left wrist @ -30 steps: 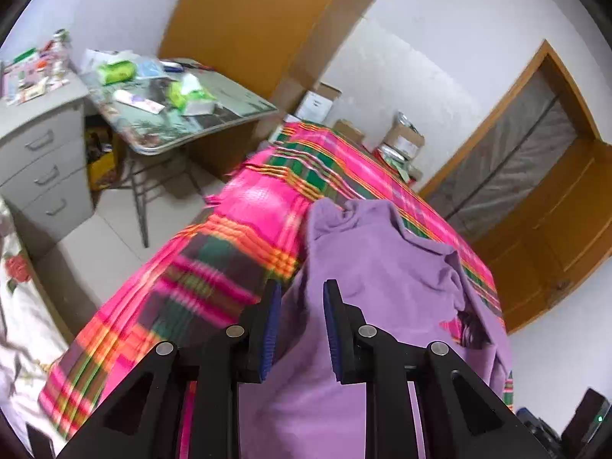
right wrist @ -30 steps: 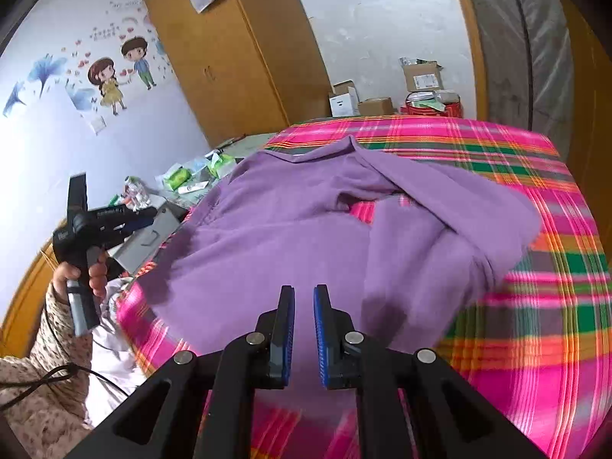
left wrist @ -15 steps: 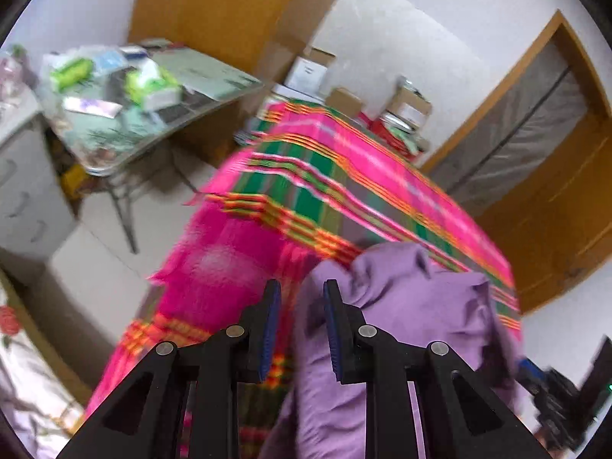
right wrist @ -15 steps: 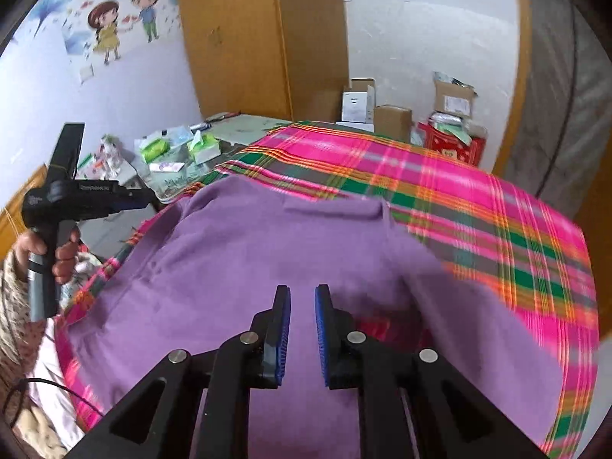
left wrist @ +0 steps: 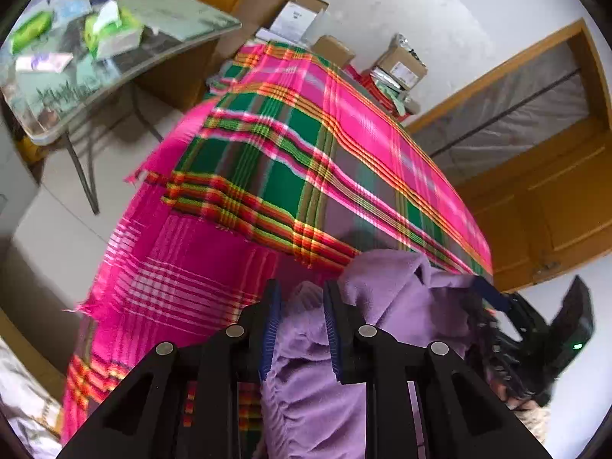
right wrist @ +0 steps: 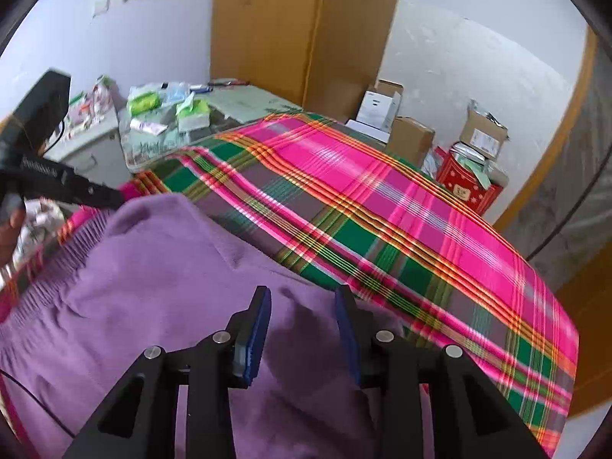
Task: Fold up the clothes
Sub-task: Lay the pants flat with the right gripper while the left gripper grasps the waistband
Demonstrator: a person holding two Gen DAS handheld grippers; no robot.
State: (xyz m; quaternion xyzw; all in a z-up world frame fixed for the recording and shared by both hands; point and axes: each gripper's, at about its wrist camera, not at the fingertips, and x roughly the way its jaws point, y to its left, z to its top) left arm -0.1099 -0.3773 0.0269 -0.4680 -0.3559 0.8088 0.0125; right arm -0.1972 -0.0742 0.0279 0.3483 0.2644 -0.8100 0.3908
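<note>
Soft purple fleece garment [right wrist: 160, 306] bunched at the near edge of the pink-green plaid bed cover [right wrist: 382, 199].
Left gripper [left wrist: 300, 298] pinches its ribbed hem; right gripper [right wrist: 302, 302] gapes wide above it.

Both wrist views look closely along their tongs, sharing the plaid bed [left wrist: 306, 160].

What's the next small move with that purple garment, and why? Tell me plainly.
Probably lower the right gripper and close it on the purple fleece garment. Its jaws stand open above the cloth, holding nothing, while the left gripper has fleece bunched between its fingers. The garment lies rumpled at the plaid blanket's near edge.
</note>
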